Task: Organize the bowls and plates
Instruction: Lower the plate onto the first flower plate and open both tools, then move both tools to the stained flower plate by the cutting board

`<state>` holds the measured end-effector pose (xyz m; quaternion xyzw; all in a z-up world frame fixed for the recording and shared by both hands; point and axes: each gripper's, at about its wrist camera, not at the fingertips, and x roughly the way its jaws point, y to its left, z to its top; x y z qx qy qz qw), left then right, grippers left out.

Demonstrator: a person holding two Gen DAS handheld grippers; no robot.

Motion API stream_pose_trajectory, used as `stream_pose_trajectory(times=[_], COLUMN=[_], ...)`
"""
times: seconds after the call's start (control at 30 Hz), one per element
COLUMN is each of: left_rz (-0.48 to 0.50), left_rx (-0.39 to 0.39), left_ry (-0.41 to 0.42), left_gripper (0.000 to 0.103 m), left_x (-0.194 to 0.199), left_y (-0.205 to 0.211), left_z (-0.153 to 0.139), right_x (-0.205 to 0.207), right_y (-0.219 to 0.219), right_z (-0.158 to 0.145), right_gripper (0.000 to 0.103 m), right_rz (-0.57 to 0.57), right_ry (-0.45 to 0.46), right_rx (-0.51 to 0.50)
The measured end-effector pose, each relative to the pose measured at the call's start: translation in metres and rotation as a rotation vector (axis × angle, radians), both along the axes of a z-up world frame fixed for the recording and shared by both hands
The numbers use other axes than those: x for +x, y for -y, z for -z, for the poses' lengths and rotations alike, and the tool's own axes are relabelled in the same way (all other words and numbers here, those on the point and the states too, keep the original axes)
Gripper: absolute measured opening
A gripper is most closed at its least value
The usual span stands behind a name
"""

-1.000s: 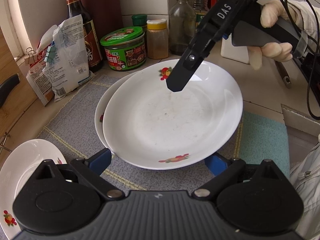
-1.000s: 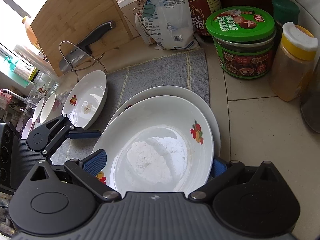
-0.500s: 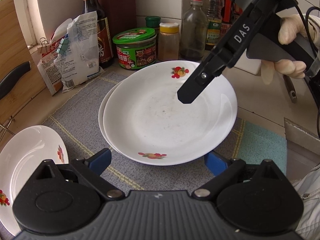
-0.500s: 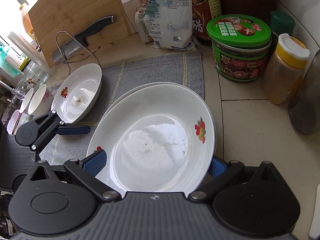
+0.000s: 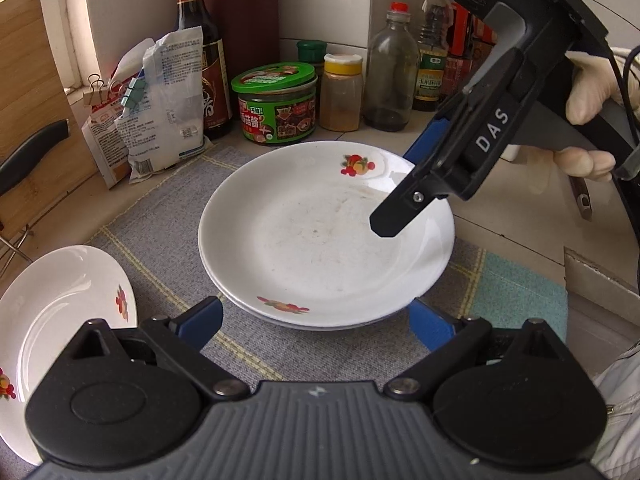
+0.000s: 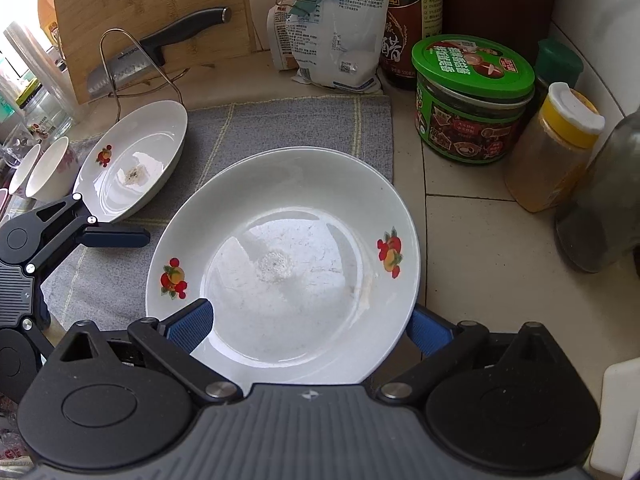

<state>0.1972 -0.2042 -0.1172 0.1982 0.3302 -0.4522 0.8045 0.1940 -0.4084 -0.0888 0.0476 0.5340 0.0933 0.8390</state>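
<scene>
Stacked plates (image 5: 320, 240) on grey mat (image 5: 160, 216) — jars, bottles crowd the far rim; third plate (image 5: 60, 320) sits left. Both grippers — left (image 5: 316, 320), right (image 6: 312, 320) — spread wide, grasping nothing.

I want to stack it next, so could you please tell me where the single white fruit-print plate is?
The single white fruit-print plate lies at the grey mat's left end, between the stacked plates and two small white bowls.

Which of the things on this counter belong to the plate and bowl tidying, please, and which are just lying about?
Job:
stacked plates
single plate
two bowls

Lying about:
green-lidded jar
yellow-capped spice jar
soy sauce bottle
clipped bags
knife
cutting board
</scene>
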Motion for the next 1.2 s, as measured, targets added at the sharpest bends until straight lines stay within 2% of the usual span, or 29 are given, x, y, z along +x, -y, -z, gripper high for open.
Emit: stream_pose_trajectory(times=[0.13,0.37,0.57,0.7,0.9,1.2], left_rz=[-0.030,-0.066,-0.140,-0.230,-0.410,-0.617], left_rx=[-0.024,-0.050,-0.052,-0.041,-0.036,-0.026], left_ry=[0.003,0.032,0.060,0.086,0.076,0.041], left_gripper=[0.099,0.101,0.101,0.101,0.101,0.101], left_x=[0.003,-0.005,-0.015,-0.024,-0.034,-0.027], left_y=[-0.002,-0.005,-0.012,-0.020,-0.046,-0.105], left_z=[-0.005,-0.013,-0.021,-0.026,-0.029,-0.012], right_x=[-0.004,-0.012,-0.014,-0.016,-0.013,-0.009], right_y=[0.000,-0.014,-0.026,-0.031,-0.043,-0.081], right_z=[0.000,-0.012,-0.014,-0.017,-0.021,-0.025], right_gripper=[0.103,0.103,0.103,0.103,0.103,0.103], right_rz=[-0.009,-0.074,-0.123,-0.154,-0.218,-0.272], right_ry=[0.007,0.071,0.106,0.142,0.177,0.198], right_rx=[-0.002,-0.048,-0.066,-0.063,-0.039,0.000])
